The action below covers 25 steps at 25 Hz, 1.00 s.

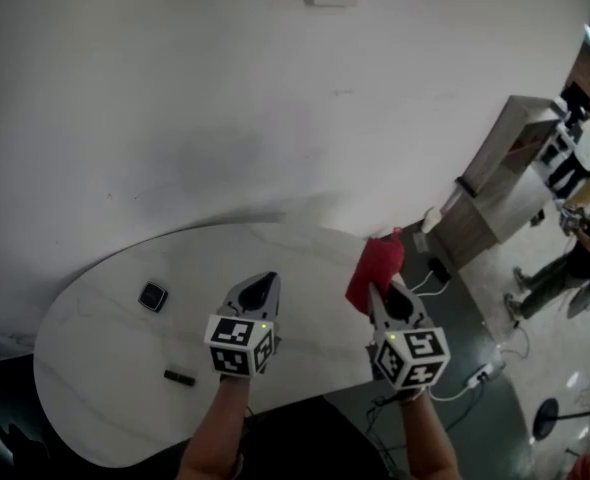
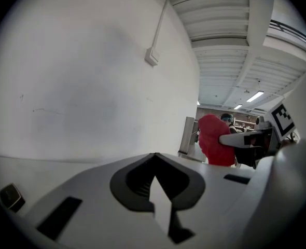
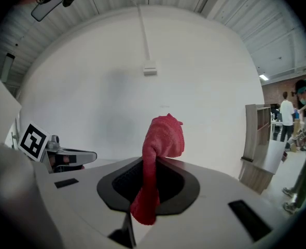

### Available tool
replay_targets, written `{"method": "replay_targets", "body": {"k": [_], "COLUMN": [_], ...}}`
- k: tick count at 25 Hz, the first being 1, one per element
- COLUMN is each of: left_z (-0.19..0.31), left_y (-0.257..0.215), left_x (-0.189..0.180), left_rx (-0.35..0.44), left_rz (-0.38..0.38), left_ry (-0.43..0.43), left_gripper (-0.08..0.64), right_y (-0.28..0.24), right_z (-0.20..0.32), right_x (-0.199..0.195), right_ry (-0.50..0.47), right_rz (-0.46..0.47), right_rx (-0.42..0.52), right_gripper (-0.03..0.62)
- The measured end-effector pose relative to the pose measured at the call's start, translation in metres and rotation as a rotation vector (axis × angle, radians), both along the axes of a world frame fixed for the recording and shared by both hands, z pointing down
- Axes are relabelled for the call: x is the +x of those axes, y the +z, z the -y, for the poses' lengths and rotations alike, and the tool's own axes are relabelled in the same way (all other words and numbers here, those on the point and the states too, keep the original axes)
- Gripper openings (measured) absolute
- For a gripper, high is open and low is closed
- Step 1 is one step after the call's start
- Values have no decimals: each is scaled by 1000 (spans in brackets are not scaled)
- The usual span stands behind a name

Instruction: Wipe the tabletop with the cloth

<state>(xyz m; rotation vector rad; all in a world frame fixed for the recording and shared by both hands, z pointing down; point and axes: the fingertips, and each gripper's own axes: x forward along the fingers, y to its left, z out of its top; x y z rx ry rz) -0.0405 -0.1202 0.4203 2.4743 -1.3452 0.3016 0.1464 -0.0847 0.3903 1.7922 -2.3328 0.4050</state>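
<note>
Grippers are hovering over the white oval tabletop (image 1: 95, 368).
Right gripper (image 1: 380, 290) (image 3: 154, 160) is pinching the red cloth (image 1: 377, 264) (image 3: 163, 136) between closed jaws, holding it bunched in the air above the table's right end. Left gripper (image 1: 266, 284) (image 2: 154, 156) is pointing forward over the middle, jaws together on nothing. A dark square object (image 1: 153, 296) and a small black bar (image 1: 180, 377) are lying toward the left.

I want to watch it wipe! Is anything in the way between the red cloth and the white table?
Nothing visible stands between the red cloth, clamped in the right gripper, and the tabletop. Farther left, a small square dark object and a short dark bar lie on it.
</note>
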Motion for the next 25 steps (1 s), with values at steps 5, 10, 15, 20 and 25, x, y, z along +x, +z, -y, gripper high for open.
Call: {"method": "replay_targets", "body": {"k": [5,10,15,20,25], "left_z": [-8,-12,-15,-16,-16], "left_y": [-7,-11,-15,-17,-20], "left_x": [-11,-17,-20,-19,-17], "left_rx": [10,20,30,37,44], "left_rz": [1,3,0,4,5], "left_ry": [-29,-46,-55,-55,-58], "left_gripper": [2,2,2,2,2], "right_y": [0,-1,-1,-4,-4], "right_z": [-5,-8,-8,-3,-3], "right_x": [-16,-21,-25,-22,-19], "right_ry": [-43,-55,-52,-47,-43], "right_rz": [1,-8,0,-6,-7], "right_rx": [15,40,49,50,49], "right_gripper": [48,46,46,46,46]}}
